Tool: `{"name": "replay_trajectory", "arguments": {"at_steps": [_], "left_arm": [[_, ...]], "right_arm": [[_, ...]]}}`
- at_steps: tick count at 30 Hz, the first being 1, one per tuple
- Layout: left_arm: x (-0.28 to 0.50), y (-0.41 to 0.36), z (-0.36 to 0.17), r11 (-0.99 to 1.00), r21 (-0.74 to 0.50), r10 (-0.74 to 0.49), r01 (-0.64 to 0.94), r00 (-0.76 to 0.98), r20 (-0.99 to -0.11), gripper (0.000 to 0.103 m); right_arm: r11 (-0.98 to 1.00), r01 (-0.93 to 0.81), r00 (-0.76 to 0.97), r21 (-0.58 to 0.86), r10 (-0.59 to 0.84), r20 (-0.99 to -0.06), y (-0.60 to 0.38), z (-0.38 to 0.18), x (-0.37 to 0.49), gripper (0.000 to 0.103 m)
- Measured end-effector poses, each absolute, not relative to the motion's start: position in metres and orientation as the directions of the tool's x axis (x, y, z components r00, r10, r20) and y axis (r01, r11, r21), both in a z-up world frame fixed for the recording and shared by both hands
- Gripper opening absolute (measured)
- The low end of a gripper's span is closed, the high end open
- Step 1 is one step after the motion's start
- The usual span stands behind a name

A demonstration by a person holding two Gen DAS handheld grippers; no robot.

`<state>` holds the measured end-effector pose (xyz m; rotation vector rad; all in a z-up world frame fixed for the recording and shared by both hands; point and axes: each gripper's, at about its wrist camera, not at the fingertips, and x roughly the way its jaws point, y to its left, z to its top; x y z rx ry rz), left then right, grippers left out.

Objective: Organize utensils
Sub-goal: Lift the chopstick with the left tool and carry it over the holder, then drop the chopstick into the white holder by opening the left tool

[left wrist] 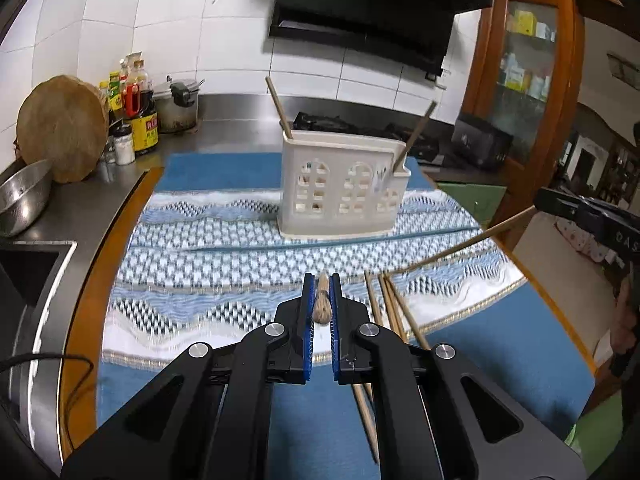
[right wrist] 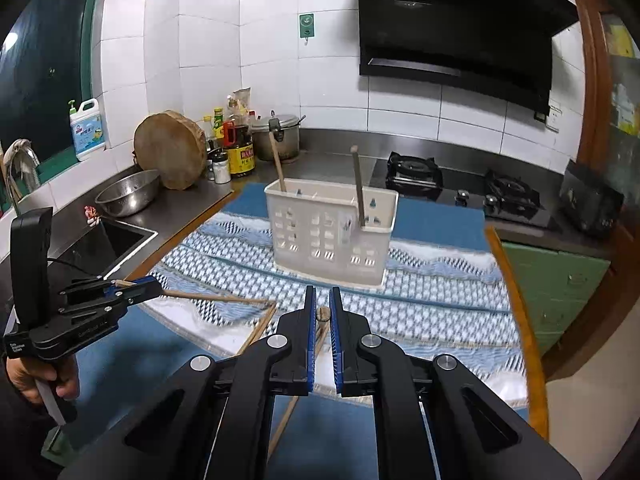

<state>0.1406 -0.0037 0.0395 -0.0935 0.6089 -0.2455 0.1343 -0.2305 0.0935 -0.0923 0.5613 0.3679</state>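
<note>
A white plastic utensil holder (left wrist: 344, 188) (right wrist: 330, 234) stands on the blue patterned cloth, with two chopsticks (left wrist: 278, 108) (right wrist: 358, 188) upright in it. My left gripper (left wrist: 321, 280) (right wrist: 154, 282) is shut on one wooden chopstick (left wrist: 322, 304) (right wrist: 208, 297), seen end-on between its blue pads. My right gripper (right wrist: 322, 294) (left wrist: 540, 200) is shut on another chopstick (right wrist: 323, 314) (left wrist: 460, 246), held slanting over the cloth. Several loose chopsticks (left wrist: 390, 308) (right wrist: 256, 330) lie on the cloth near its front edge.
The cloth (left wrist: 224, 240) covers a wooden-edged table. To the left are a sink (right wrist: 116, 240), a steel bowl (right wrist: 128, 192), a round chopping block (right wrist: 170, 148), sauce bottles (right wrist: 238, 148) and a pot (right wrist: 280, 136). A gas hob (right wrist: 460, 190) lies behind the holder.
</note>
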Motion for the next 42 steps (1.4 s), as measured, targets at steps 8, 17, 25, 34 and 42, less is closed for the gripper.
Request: {"name": "replay_trajectory", "arguments": {"at_steps": [8, 17, 25, 34, 42], "left_arm": [[0.178, -0.009, 0.077, 0.965, -0.114, -0.261, 0.238, 0.806, -0.531, 0.005], [0.222, -0.01, 0.129, 0.965, -0.091, -0.26, 0.247, 0.838, -0.479, 0.005], [0.254, -0.009, 0.19, 0.967, -0.084, -0.256, 0.242, 0.901, -0.351, 0.005], [0.296, -0.009, 0.222, 0.963, -0.137, -0.256, 0.23, 0.941, -0.221, 0.005], [0.327, -0.023, 0.189, 0.977, -0.094, -0.208, 0.189, 0.939, -0.273, 0.005]], "right_arm": [[0.937, -0.348, 0.809, -0.017, 0.291, -0.511, -0.237, 0.144, 0.182, 0.007], [0.948, -0.309, 0.863, -0.069, 0.25, -0.44, -0.237, 0.2, 0.233, 0.007], [0.948, -0.309, 0.872, -0.07, 0.253, -0.419, -0.224, 0.215, 0.272, 0.007], [0.945, -0.32, 0.842, -0.073, 0.248, -0.478, -0.22, 0.186, 0.305, 0.007], [0.945, -0.321, 0.811, -0.063, 0.24, -0.533, -0.222, 0.154, 0.319, 0.007]]}}
